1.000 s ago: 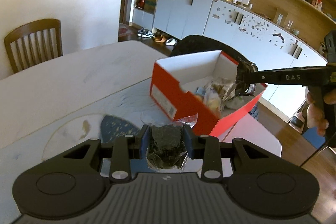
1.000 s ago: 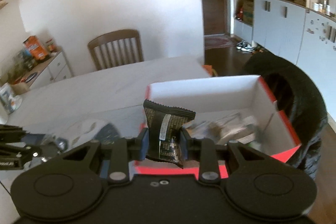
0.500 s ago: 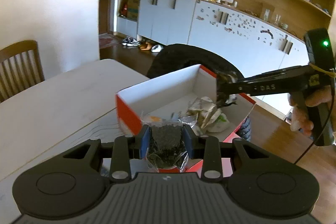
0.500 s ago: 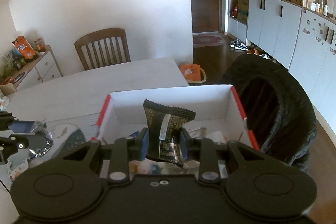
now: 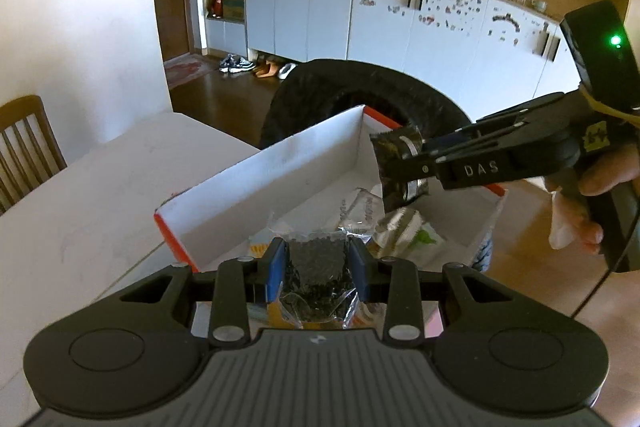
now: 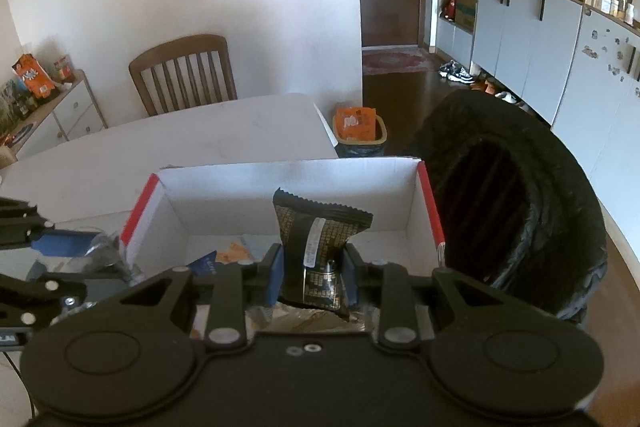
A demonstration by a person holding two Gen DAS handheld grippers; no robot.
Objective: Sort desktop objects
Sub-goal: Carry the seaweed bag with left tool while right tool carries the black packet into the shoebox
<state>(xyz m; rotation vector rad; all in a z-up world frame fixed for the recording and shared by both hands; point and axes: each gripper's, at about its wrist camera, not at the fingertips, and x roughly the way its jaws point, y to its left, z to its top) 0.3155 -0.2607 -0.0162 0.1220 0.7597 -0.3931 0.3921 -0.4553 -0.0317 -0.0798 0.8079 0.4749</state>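
A red shoebox [image 5: 316,163] with a white inside stands at the table's corner and holds several snack packets. My left gripper [image 5: 317,269] is shut on a clear bag of dark bits [image 5: 318,281], held above the box's near edge. My right gripper [image 6: 311,273] is shut on a black snack packet [image 6: 318,247] with a white label, held upright over the box [image 6: 288,183]. In the left wrist view the right gripper [image 5: 404,163] reaches in from the right with that black packet [image 5: 394,151] above the box's far end. The left gripper's blue pads [image 6: 64,239] show at the left edge of the right wrist view.
The white table [image 6: 200,131] stretches left of the box. A black-draped chair [image 6: 516,211] stands just past the box. A wooden chair [image 6: 184,75] is at the table's far side and a small bin [image 6: 360,131] on the floor. White cabinets [image 5: 400,19] line the wall.
Both grippers have moved over the box with their packets still held. The left gripper went from the table surface beside the box to above its near edge.
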